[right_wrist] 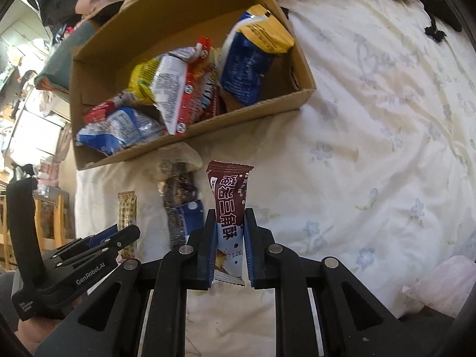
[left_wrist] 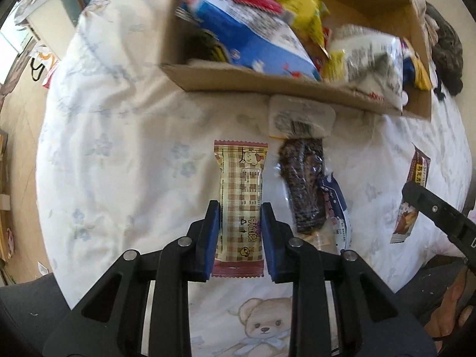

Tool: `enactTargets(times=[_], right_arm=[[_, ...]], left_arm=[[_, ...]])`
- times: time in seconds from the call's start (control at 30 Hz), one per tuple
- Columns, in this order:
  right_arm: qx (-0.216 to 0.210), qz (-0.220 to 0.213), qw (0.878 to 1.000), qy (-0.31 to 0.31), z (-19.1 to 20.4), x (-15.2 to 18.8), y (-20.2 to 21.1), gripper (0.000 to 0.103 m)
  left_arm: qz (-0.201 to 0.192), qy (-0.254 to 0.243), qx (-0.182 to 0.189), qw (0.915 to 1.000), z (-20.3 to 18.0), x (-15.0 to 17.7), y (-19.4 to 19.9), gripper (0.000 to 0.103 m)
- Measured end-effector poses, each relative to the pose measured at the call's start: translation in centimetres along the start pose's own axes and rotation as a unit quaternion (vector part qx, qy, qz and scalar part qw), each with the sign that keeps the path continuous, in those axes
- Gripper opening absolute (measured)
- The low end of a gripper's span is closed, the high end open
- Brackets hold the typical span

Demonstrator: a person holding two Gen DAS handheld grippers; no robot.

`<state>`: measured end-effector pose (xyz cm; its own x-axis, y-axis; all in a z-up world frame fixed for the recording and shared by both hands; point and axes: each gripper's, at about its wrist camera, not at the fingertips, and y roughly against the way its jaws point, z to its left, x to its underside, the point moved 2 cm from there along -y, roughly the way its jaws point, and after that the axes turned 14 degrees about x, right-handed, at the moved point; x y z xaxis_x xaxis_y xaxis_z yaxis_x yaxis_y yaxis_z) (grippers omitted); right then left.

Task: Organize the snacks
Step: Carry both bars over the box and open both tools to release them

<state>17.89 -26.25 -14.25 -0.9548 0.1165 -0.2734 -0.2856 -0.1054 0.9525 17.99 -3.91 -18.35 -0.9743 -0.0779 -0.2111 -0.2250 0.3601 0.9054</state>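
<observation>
My left gripper is shut on a beige plaid snack bar that lies lengthwise on the floral bedspread. My right gripper is shut on a brown and white chocolate wafer bar, held above the bedspread; this bar also shows at the right of the left wrist view. A dark seaweed-like bar in clear wrap and a blue and white packet lie between the two. A cardboard box full of snack bags stands just beyond.
A white flat packet leans at the box's front wall. A dark garment lies to the box's right. A pink plastic bag sits at the bed's near right. Furniture and clutter stand off the bed's left side.
</observation>
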Motion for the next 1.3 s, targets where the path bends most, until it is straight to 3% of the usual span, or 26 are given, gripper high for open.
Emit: enactTargets(times=[0.23,0.43,0.7,1.0,1.3], right_arm=[[-0.086,-0.052,0.995,-0.012,0.2,-0.4,3.6,0.017],[-0.14,-0.096,0.985,-0.011,1.4,-0.2,5.7,0.017],[-0.211,-0.138,0.966,-0.049,0.0,-1.7,8.8,0.017],[-0.221,-0.168,0.958,-0.076,-0.9,-5.4,9.9,0.017],[-0.199,-0.17,0.96,-0.104,-1.6,-10.2,9.5,0.017]], left_arm=[[-0.067,0.007,0.027,0.9974,-0.2,0.0,4.7,0.023],[-0.151,0.002,0.043,0.9876,-1.1,-0.3,10.6,0.023],[-0.211,-0.015,0.046,0.9763,-0.6,-2.3,16.6,0.023],[-0.223,-0.044,0.021,0.9737,-1.2,-6.2,18.7,0.023],[-0.224,-0.083,0.011,0.971,-3.6,-11.3,18.1,0.023]])
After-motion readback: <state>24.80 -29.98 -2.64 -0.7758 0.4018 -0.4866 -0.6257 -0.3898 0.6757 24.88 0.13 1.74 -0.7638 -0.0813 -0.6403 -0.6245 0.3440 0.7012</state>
